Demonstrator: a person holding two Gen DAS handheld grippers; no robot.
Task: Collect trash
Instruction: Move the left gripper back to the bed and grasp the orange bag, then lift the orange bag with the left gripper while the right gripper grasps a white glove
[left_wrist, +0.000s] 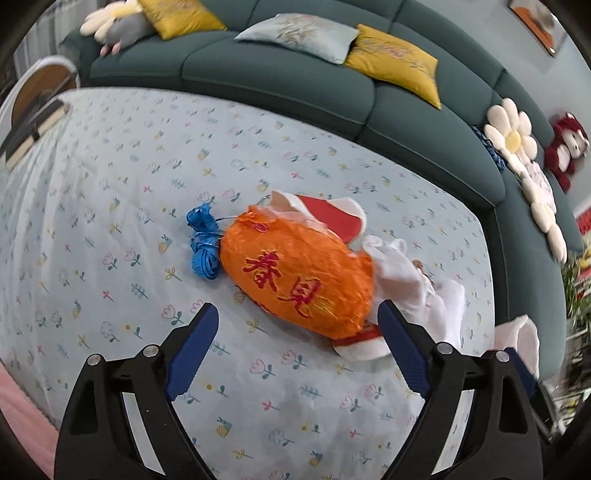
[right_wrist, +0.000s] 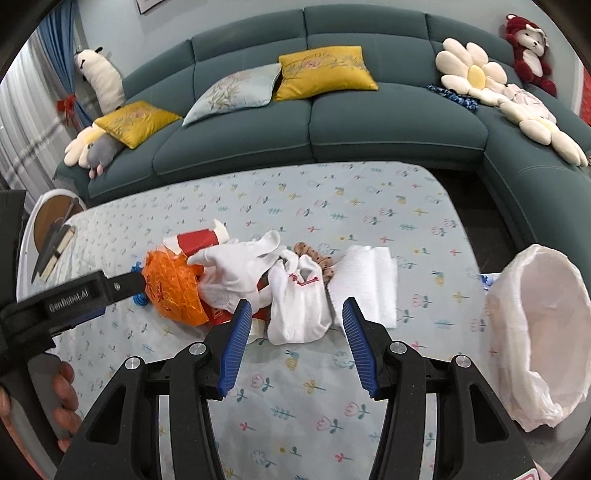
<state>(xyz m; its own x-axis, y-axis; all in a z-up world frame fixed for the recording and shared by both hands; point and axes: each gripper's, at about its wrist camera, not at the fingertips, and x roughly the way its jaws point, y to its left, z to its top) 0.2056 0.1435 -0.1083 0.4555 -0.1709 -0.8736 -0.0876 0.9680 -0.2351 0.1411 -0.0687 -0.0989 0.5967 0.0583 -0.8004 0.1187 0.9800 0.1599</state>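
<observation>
Glossy crinkled orange foil wrapper (left_wrist: 303, 273), cloth tablecloth (left_wrist: 110, 221)

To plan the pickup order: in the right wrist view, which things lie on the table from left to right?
Books → orange foil wrapper → white glove → small white bag → folded paper towel → open trash bag.

Trash pile (right_wrist: 258, 280) mid-table (right_wrist: 369, 369); bag (right_wrist: 535, 332) right of it

The left black two-finger gripper with blue ribbed pads (left_wrist: 297, 321) is hovering low, jaws spread wide, nothing between them. The right black gripper with blue ribbed pads (right_wrist: 293, 310) is likewise gaping, empty, angled forward and down. The person's bare left hand (right_wrist: 64, 398) is gripping the left gripper's handle.
</observation>
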